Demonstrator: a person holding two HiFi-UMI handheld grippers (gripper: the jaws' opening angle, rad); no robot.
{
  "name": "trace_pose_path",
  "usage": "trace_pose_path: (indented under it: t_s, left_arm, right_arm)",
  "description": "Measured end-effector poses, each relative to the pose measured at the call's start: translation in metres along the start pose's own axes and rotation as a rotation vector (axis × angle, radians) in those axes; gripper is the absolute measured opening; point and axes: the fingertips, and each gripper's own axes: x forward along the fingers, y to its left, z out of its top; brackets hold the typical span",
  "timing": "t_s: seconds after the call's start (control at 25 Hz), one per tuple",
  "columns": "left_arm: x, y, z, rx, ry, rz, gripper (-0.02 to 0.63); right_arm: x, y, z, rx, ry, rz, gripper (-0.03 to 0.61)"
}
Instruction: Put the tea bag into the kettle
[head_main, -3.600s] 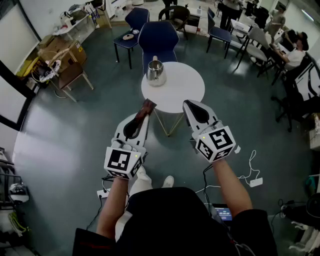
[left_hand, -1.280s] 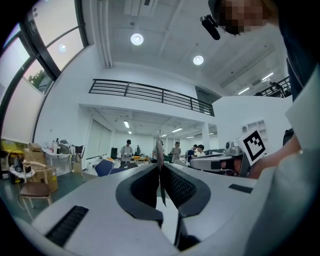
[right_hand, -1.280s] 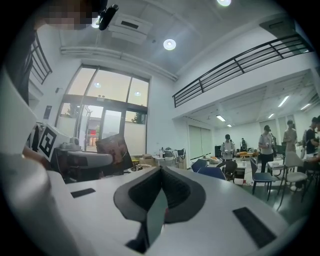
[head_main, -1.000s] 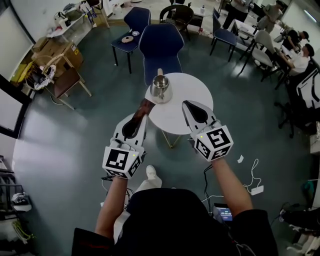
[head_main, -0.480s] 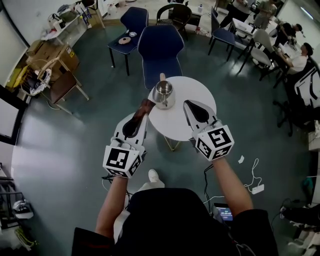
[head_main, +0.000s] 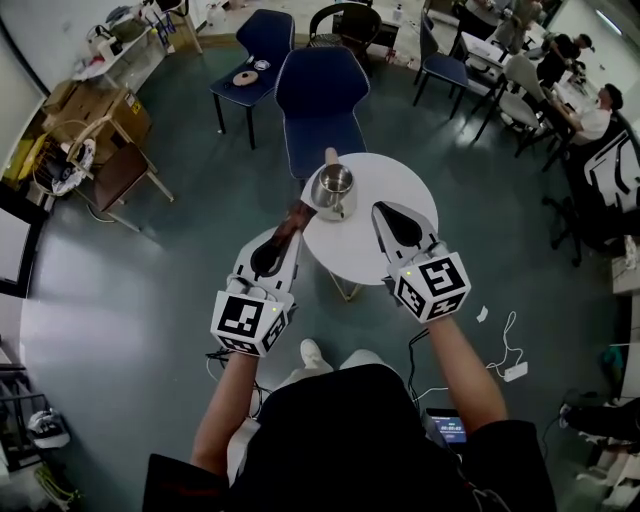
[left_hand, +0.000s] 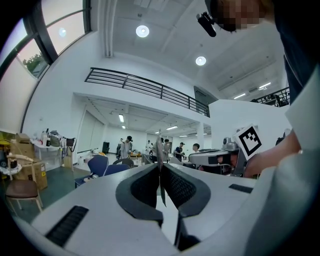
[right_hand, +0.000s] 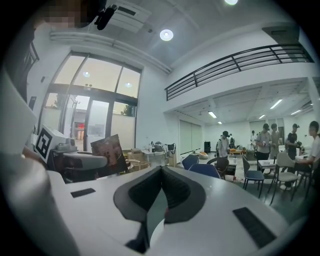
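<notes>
My left gripper (head_main: 288, 232) is pinching the brown tea bag packet (head_main: 298, 213) mid-frame, print too blurry to read. Right gripper (head_main: 382, 208) is closed on nothing, near the kettle (head_main: 333, 188).

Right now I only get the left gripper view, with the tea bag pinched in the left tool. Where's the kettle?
Observer: In the head view the kettle stands on the left part of a round white table, just past the tip of the tea bag.
Operator: Is its top open?
Observer: It looks open, with no lid on it and the mouth facing up.
Operator: And the right tool?
Observer: The right tool hovers at the table's near side, jaws together and empty.
</notes>
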Motion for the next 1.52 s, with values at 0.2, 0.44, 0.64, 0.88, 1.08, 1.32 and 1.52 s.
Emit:
trace_pose_path:
  t_s: [0.2, 0.44, 0.64, 0.88, 1.08, 1.32, 1.52]
  left_arm:
    - [0.006, 0.014, -0.004, -0.013, 0.0, -0.008, 0.032]
    - [0.02, 0.021, -0.006, -0.056, -0.001, -0.016, 0.032]
    - [0.039, 0.031, -0.009, -0.075, -0.003, 0.0, 0.032]
    - [0.072, 0.042, -0.015, -0.063, 0.011, 0.011, 0.032]
    - [0.117, 0.044, -0.02, -0.071, 0.028, 0.021, 0.032]
    - [0.159, 0.051, -0.031, -0.078, 0.052, 0.041, 0.032]
    - [0.198, 0.057, -0.04, -0.074, 0.084, 0.064, 0.032]
  right_arm:
    - [0.012, 0.001, -0.002, -0.018, 0.014, -0.01, 0.018]
    - [0.021, -0.015, -0.002, -0.012, 0.013, -0.025, 0.018]
    - [0.035, -0.035, -0.005, -0.013, 0.011, -0.019, 0.018]
    - [0.06, -0.061, -0.007, -0.001, 0.003, -0.004, 0.018]
    - [0.081, -0.101, -0.011, 0.012, 0.016, 0.014, 0.018]
    - [0.105, -0.141, -0.017, 0.025, 0.024, 0.037, 0.018]
    - [0.122, -0.178, -0.026, 0.048, 0.042, 0.051, 0.018]
